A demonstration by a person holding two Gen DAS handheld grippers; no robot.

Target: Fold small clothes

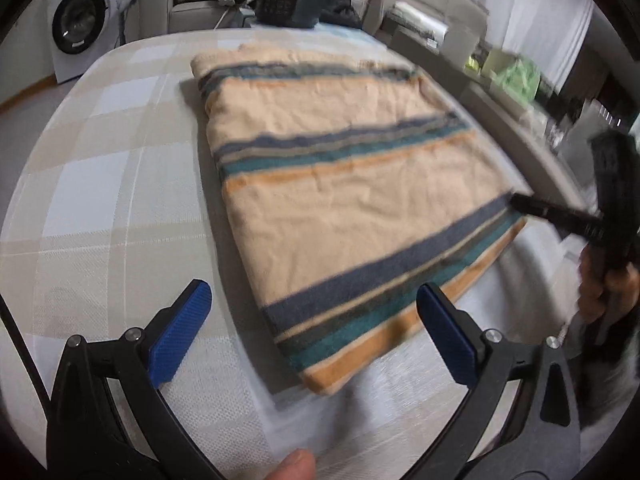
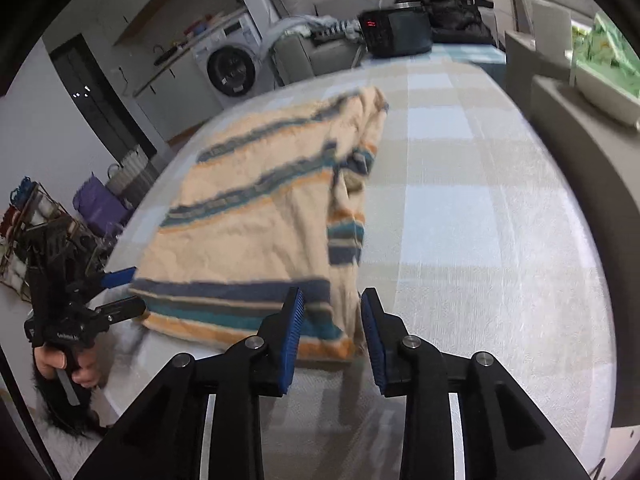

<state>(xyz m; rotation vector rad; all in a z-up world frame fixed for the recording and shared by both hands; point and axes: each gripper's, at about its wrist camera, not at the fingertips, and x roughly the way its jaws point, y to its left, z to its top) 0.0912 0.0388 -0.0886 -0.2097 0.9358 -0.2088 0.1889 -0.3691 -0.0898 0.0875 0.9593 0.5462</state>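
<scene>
Peach-coloured knitted garment (image 1: pixel 344 184) with navy, teal and orange stripes lies folded flat on a table covered by a pale checked cloth (image 1: pixel 100 184) of beige, white and light-blue squares. In the left wrist view the garment fills the middle of the table as a rough rectangle, one striped hem edge nearest the camera. In the right wrist view a striped sleeve (image 2: pixel 346 216) is folded over its right side.

Both tools are black 2-finger grippers with blue ribbed pads. The left gripper (image 1: pixel 314 330) hovers low at the near edge of the garment with its jaws wide apart; nothing sits between the pads, and the right pad is just over the hem corner. A fingertip (image 1: pixel 294 468) of the person shows at the bottom of that view. From the right wrist view, the same gripper appears at the left edge of the table, held by a hand (image 2: pixel 66 364), its fingers pointing at the garment's striped hem.

The right gripper (image 2: pixel 330 340) has its jaws a little apart, a narrow gap, with the near right corner of the garment showing in that gap. The pads do not appear to press on the fabric. In the left wrist view its tip (image 1: pixel 520 202) meets the garment's right edge.

At the far end of the table stands a dark box-shaped appliance with a red lit display (image 1: pixel 288 0), and dark clothing is piled behind it. A white front-loading washing machine (image 1: pixel 82 20) stands beyond the table.
</scene>
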